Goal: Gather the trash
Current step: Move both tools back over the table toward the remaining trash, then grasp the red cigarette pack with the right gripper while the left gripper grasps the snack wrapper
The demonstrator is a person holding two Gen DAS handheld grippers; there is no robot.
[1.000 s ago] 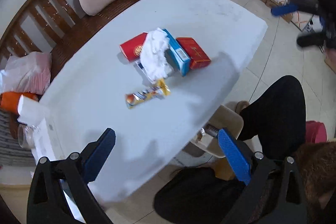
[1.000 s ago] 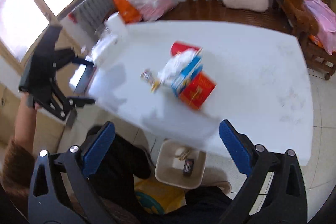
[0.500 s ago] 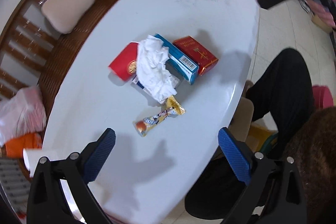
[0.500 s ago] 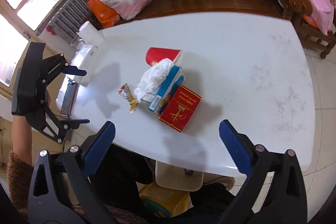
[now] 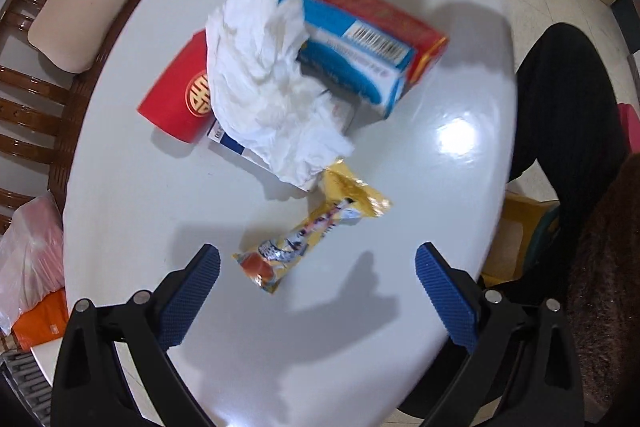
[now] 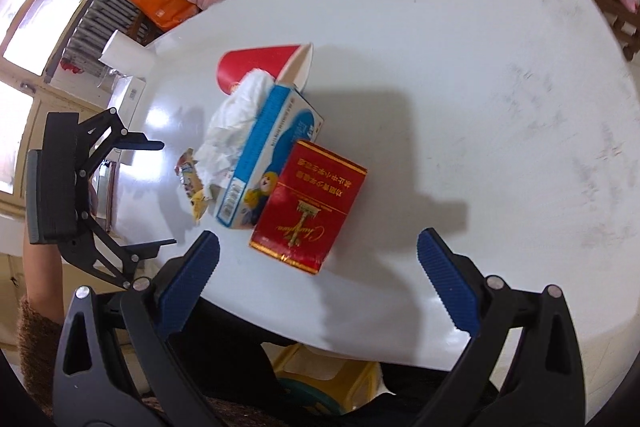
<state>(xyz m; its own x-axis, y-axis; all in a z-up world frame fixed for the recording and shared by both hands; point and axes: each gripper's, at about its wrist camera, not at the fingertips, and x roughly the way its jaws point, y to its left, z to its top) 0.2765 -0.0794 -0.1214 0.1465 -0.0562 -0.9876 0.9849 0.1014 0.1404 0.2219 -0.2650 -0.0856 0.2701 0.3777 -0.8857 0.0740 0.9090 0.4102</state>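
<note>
The left tongs (image 5: 316, 279) stand spread wide and released above the white glossy tabletop (image 5: 400, 347), gripping nothing. The yellow foil snack wrapper (image 5: 308, 239) lies flat on the tabletop just ahead of them, between the lines of the two blue ribbed pads (image 5: 188, 295).

The right tongs (image 6: 318, 269) are likewise spread and empty. The red rectangular cigarette carton with gold print (image 6: 310, 205) lies just ahead of them, near the tabletop's front edge.

Beyond the wrapper, the crumpled white tissue (image 5: 268, 79) touches the wrapper's far end and drapes over the trash pile. The blue-and-white cardboard box (image 5: 356, 55) lies beside the tissue and against the red carton. The red paper cup with a gold emblem (image 5: 180, 95) lies on its side, partly under the tissue. A small white-and-blue box (image 5: 228, 143) appears to sit beneath the tissue; most of it is covered.

A brown wooden slatted bench (image 5: 28, 107) with a beige cushion (image 5: 76, 23) stands beyond the tabletop.
</note>
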